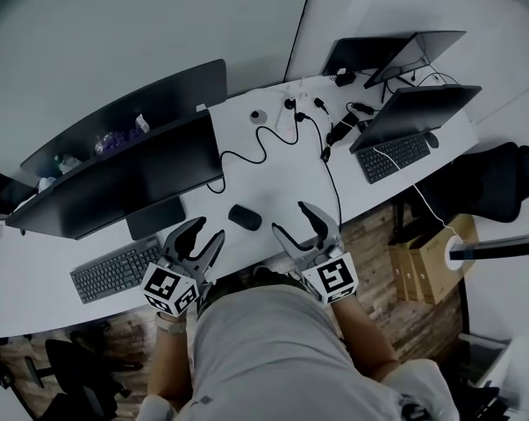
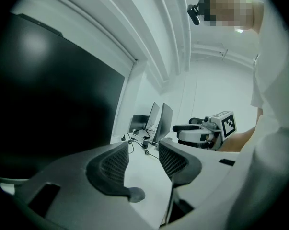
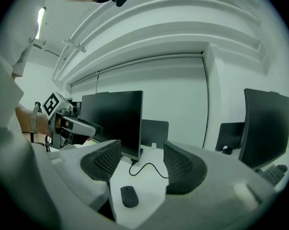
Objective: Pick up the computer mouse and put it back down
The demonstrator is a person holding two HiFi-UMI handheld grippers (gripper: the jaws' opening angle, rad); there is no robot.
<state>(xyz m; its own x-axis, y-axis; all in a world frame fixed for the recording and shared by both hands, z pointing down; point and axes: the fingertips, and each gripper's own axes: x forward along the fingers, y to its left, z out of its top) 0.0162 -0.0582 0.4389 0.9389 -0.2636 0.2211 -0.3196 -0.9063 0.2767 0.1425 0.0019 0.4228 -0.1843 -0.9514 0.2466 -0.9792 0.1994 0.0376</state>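
The computer mouse (image 1: 245, 217) lies lengthwise along the desk (image 1: 282, 187) edge between left claw (image 1: 203, 232) and right claw (image 1: 292, 219), both open, empty.

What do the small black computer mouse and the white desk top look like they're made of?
The small black oval computer mouse is likely matte plastic: an even, dull black shell with no glare. The white desk top is probably smooth laminate or painted board: flat, uniform, no visible grain. Looks alone can't confirm either.

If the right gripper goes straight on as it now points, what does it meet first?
Probably the black monitor beyond its open fingers. The mouse lies lower, on the desk, so the right gripper may pass above it. Depth is unclear.
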